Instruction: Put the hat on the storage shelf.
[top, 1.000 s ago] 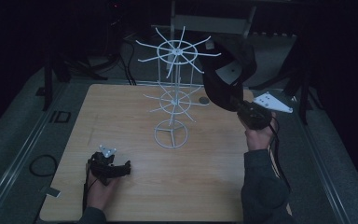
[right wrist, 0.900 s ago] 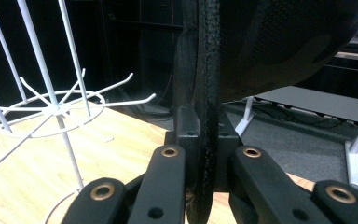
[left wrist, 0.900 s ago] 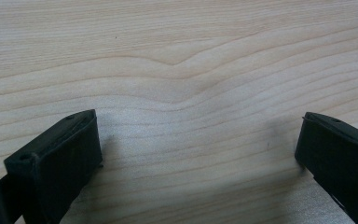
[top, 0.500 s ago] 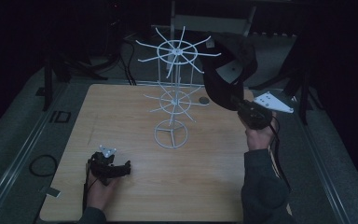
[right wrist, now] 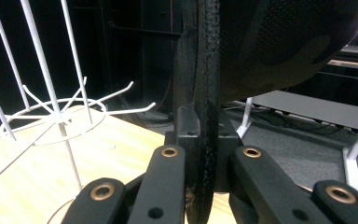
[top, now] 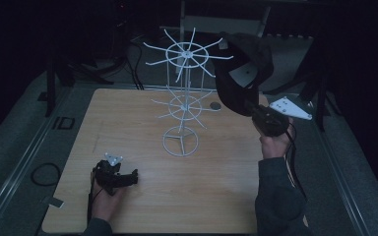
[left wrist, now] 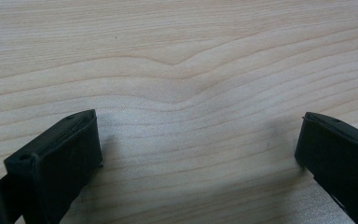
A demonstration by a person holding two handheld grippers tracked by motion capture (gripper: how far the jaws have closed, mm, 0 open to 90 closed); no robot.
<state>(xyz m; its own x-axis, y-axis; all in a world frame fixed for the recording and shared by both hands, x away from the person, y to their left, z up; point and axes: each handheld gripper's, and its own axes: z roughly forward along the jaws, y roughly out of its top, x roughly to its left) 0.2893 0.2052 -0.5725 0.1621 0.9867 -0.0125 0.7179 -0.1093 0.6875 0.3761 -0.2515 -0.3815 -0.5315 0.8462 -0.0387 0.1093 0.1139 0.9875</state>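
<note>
At the right side of a wooden table [top: 226, 196], a dark cap [top: 241, 73] is held up by the right gripper [top: 248, 105], whose two black jaws are clamped together on the cap's brim. Seen from the right gripper view, the brim [right wrist: 207, 107] is pinched edge-on and runs straight up between the jaws, with the cap's dark mesh crown bulging to the upper right. From the high view, the cap is raised off the table and is seen just beside the right-hand prongs of the upper tier of a white wire rack [top: 182, 98], close to the prong tips; whether it touches them cannot be told. The rack stands upright near the middle of the table on a round wire base, with a smaller ring of prongs lower down its post. The same rack [right wrist: 56, 112] is seen to the left in the right gripper view.

Near the table's front left corner, the left gripper [top: 128, 178] is rested low over the wood in the person's left hand [top: 106, 204], well apart from the rack and the cap. Its jaws are spread wide apart, with bare wood grain between them in the left gripper view.
</note>
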